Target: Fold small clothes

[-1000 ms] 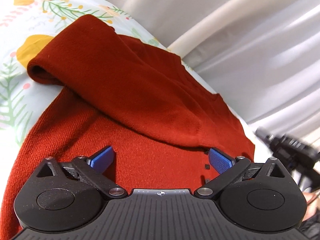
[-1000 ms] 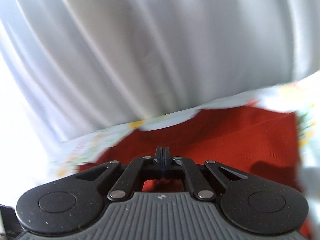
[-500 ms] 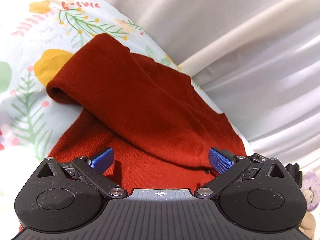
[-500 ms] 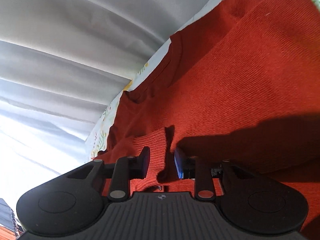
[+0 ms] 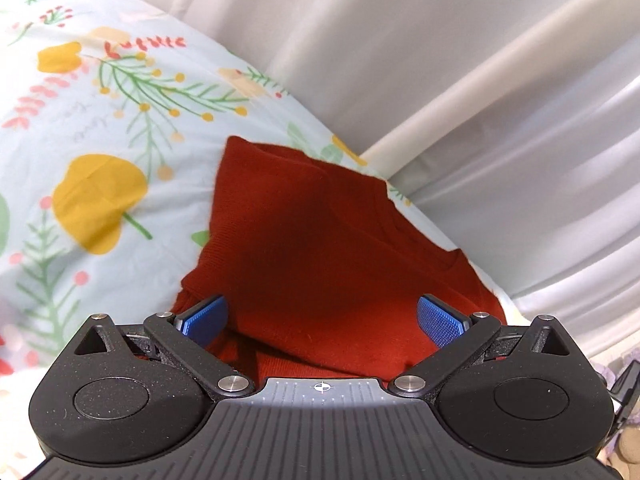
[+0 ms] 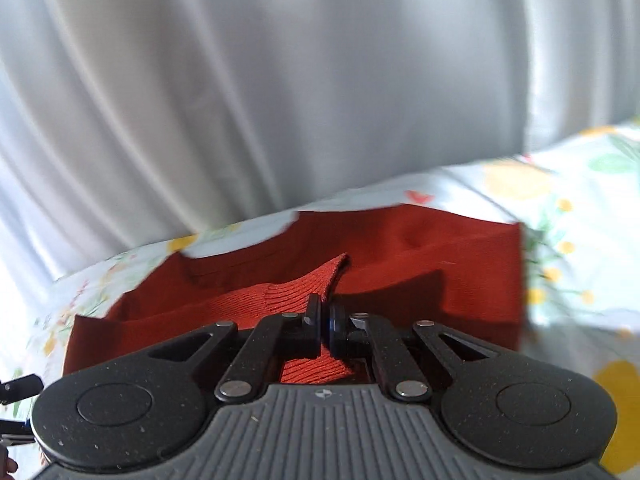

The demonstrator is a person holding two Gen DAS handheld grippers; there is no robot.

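A rust-red knit sweater point(image 5: 320, 248) lies on a floral sheet point(image 5: 80, 128), with a sleeve folded across its body. My left gripper point(image 5: 322, 318) is open and empty, its blue pads point(image 5: 204, 316) held just above the sweater's near part. In the right wrist view the sweater point(image 6: 440, 264) lies flat ahead. My right gripper point(image 6: 323, 320) is shut on a ribbed edge of the sweater point(image 6: 296, 292), which rises in a lifted fold between the fingers.
White curtains point(image 5: 460, 80) hang close behind the sheet's far edge and also show in the right wrist view point(image 6: 280, 80). The floral sheet point(image 6: 568, 240) extends to the right of the sweater. A soft toy peeks in at the lower right corner point(image 5: 624, 452).
My right gripper closed on the sweater's ribbed edge and lifted it. My left gripper drew back, so the sweater looks smaller and farther away; it stayed open.
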